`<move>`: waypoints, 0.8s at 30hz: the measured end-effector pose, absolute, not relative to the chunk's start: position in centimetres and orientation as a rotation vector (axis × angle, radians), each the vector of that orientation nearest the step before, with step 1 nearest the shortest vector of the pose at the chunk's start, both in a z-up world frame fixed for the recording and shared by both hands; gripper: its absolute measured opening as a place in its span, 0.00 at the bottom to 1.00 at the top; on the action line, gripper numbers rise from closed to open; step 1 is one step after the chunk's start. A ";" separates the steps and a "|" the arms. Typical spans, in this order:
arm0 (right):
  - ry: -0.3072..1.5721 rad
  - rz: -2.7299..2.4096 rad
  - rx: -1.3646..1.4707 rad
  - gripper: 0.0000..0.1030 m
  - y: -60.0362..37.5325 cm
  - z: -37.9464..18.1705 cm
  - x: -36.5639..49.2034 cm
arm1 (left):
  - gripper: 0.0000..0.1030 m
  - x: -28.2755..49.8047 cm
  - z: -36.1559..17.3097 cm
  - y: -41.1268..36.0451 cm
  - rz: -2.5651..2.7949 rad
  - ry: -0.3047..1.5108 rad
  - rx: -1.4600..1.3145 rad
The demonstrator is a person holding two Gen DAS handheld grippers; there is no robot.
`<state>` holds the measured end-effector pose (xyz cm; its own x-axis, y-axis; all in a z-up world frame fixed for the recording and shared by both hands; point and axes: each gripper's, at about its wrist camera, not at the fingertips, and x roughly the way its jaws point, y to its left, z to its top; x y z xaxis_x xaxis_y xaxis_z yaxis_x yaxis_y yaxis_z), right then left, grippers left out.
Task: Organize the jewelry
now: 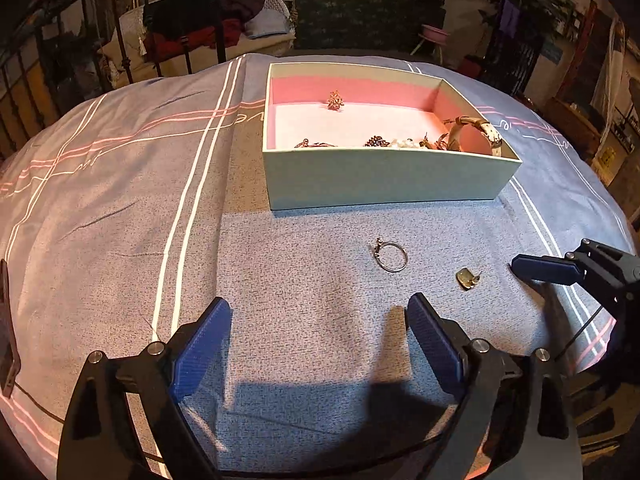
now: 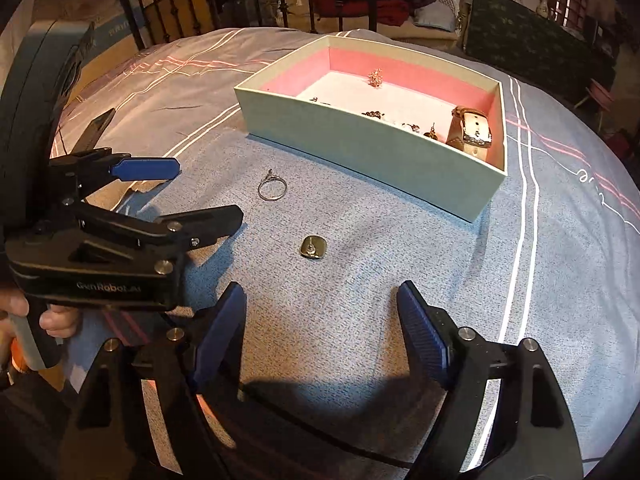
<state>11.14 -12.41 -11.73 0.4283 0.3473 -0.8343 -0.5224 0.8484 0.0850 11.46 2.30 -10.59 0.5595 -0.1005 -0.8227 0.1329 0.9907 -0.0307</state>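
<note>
Both claws gaping wide over the bed, nothing gripped.

Left claw [image 1: 320, 344] hovered above the blue-grey bedspread [image 1: 120, 200], blue pads spread far apart, bare cloth between them. Silver ring [image 1: 391, 255] lay flat just ahead of that claw, a bit toward its right finger; small gold square earring [image 1: 467, 278] sat further right, between the left claw and the right claw's blue fingertip. Right claw [image 2: 322, 340] equally wide and empty, with the earring straight ahead and the ring beyond it to the left. Pale green box [image 1: 384, 178] with pink lining rested well ahead of both claws, open-topped, holding a gold brooch-like piece [image 1: 335, 101] near the far wall, a watch [image 2: 472, 130] in the right corner and a few smaller bits too tiny to make out. Someone's fingers [image 2: 56, 322] wrapped around the left claw's handle.
</note>
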 end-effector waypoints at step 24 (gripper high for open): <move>0.949 0.586 -0.183 0.11 -11.8 -10.9 11.4 | 0.13 11.9 -9.5 0.9 -0.205 0.937 0.101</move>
<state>11.41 -11.83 -10.89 0.4418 0.3906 -0.8076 -0.5469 0.8309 0.1027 11.88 0.90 -9.50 0.5748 -0.1312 -0.8077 0.2184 0.9759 -0.0031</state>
